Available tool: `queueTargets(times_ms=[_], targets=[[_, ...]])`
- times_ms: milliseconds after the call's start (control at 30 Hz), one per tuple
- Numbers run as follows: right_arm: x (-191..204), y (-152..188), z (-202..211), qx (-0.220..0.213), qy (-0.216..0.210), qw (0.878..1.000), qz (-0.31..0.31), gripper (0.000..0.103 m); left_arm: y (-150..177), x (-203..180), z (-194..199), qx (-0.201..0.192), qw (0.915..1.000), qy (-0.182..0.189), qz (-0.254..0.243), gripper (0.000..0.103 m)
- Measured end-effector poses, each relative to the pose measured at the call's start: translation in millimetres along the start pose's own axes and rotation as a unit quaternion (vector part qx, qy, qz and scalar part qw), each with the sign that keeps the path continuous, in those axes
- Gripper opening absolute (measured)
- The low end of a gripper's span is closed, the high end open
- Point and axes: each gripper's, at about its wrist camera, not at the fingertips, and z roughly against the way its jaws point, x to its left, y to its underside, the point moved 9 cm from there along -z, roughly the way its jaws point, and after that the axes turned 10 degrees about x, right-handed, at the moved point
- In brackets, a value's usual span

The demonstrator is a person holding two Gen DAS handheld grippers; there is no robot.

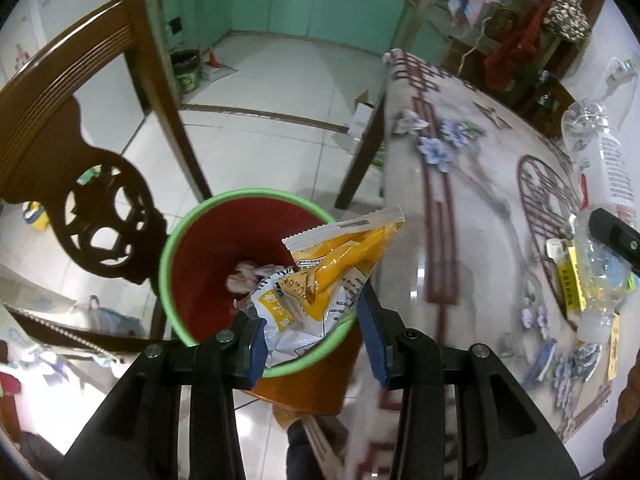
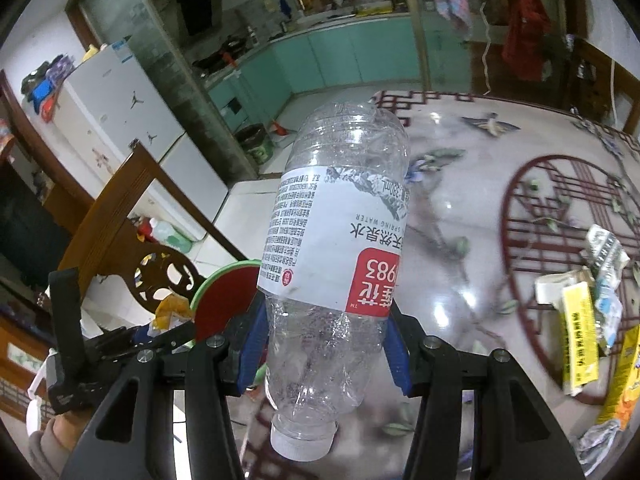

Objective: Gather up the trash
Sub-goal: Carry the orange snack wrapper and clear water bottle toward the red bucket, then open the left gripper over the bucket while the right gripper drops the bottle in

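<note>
A red bin with a green rim (image 1: 176,248) stands on the floor beside the table. My left gripper (image 1: 314,320) hangs over its near rim with the jaws apart. A yellow and white snack wrapper (image 1: 340,264) lies between the jaws, across the bin's mouth; no pad presses it. Crumpled paper (image 1: 248,278) lies inside the bin. My right gripper (image 2: 326,340) is shut on a clear empty water bottle (image 2: 336,240), cap toward the camera, held above the table's left edge. The bin also shows in the right wrist view (image 2: 224,300), lower left.
A carved wooden chair (image 1: 76,152) stands left of the bin. The patterned table (image 1: 480,208) holds more wrappers and boxes at its right (image 2: 580,320). A small dark bin (image 1: 186,70) stands on the far tiled floor by green cabinets.
</note>
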Motion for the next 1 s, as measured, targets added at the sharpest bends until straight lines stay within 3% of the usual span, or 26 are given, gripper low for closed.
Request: queueTargets(times_ms=[300, 600, 1000], targets=[[54, 5, -56, 0.053, -0.023, 0.998, 0.023, 0.051, 1, 56, -24, 0.023, 0.9991, -0.013, 0.034, 0.039], [88, 12, -127, 0.123, -0.06, 0.99, 0.027, 0.051, 3, 83, -44, 0.046, 0.9976, -0.029, 0.043, 0.039], [119, 3, -159, 0.138, -0.062, 0.987, 0.05, 0.051, -10, 100, -46, 0.041, 0.9972, -0.026, 0.057, 0.041]])
